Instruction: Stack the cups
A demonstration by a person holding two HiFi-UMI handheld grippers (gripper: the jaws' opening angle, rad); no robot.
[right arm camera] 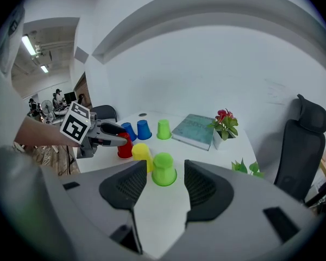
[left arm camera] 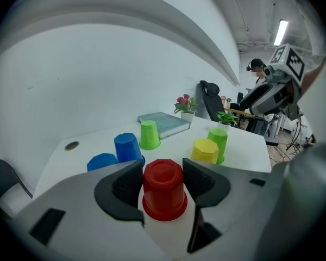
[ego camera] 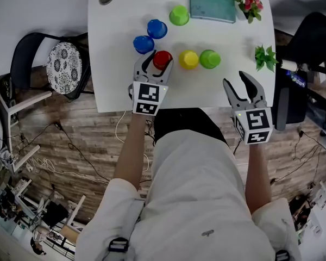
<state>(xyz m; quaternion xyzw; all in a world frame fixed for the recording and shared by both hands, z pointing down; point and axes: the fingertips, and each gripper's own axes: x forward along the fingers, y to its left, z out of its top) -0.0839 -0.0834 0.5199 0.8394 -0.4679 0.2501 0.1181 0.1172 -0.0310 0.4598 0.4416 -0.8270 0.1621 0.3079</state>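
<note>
while the left tongs [left arm camera: 163,167] stand open around a glossy red upside-down cup [left arm camera: 163,193], right tongs [right arm camera: 164,170] open, empty, white worktop [ego camera: 119,86]

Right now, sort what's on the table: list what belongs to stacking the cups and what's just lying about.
For the job: red cup, yellow cup, near green cup, far green cup, near blue cup, far blue cup.
Lying about: book, flower pot, small plant.

Book [ego camera: 212,1], flowers [ego camera: 249,4], plant [ego camera: 265,57], chair [ego camera: 64,67]
</note>
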